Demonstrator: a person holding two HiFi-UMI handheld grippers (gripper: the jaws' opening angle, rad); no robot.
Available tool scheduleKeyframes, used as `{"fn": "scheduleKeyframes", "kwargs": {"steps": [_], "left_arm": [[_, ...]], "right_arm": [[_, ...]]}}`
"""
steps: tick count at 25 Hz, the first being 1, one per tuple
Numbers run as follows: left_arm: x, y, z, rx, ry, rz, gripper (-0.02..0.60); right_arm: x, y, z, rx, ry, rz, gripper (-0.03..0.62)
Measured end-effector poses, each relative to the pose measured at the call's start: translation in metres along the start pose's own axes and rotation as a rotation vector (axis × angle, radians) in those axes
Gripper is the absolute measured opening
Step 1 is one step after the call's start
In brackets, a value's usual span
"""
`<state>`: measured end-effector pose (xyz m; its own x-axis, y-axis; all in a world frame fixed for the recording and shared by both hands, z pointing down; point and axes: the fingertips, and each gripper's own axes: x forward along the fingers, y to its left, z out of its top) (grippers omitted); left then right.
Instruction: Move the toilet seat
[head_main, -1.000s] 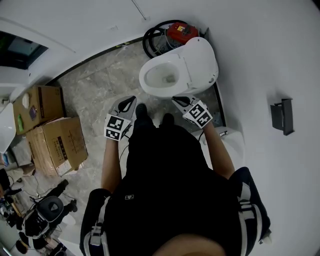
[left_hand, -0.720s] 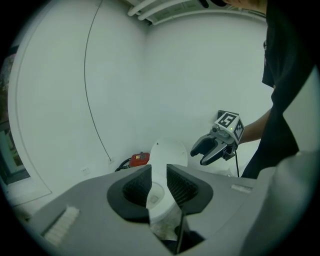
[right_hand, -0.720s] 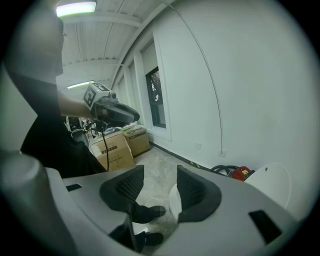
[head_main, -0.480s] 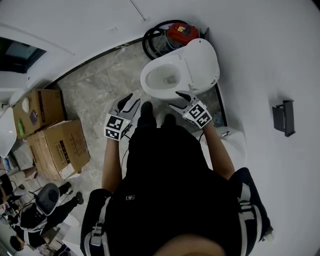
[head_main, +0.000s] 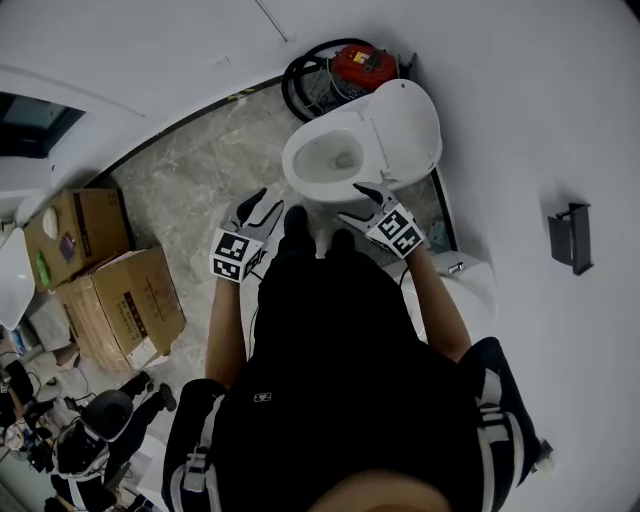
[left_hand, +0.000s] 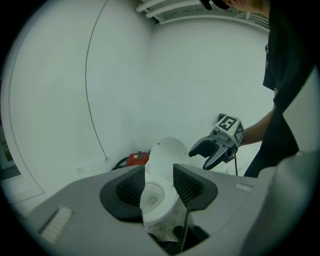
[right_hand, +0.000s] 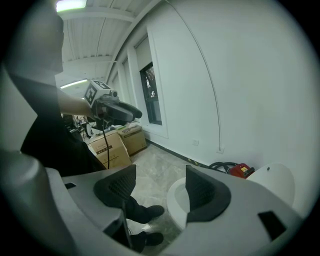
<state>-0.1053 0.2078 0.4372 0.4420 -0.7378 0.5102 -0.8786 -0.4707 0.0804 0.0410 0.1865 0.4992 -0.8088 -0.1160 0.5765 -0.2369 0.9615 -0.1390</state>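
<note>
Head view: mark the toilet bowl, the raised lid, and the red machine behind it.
toilet bowl (head_main: 293, 165), head view, left side of the rim.
raised lid (head_main: 408, 125), head view, middle of its white face.
red machine (head_main: 362, 68), head view, top of its red body.

We stand between white walls (head_main: 520, 80) on a grey marbled floor (head_main: 200, 170), with cardboard boxes (head_main: 125, 305) stacked near a dark window (right_hand: 151, 95), a red machine (head_main: 362, 65) with coiled black hose (head_main: 297, 85) in the corner, and a ceiling light (right_hand: 70, 5) glowing overhead.
</note>
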Motion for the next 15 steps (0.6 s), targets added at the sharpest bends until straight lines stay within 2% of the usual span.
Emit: {"fn": "scheduleKeyframes", "kwargs": {"steps": [15], "left_arm": [[0.023,0.056,-0.002,0.009,0.021,-0.15,0.176]], "right_arm": [[0.047,-0.009,0.02,0.061,0.056,-0.072,0.336]]}}
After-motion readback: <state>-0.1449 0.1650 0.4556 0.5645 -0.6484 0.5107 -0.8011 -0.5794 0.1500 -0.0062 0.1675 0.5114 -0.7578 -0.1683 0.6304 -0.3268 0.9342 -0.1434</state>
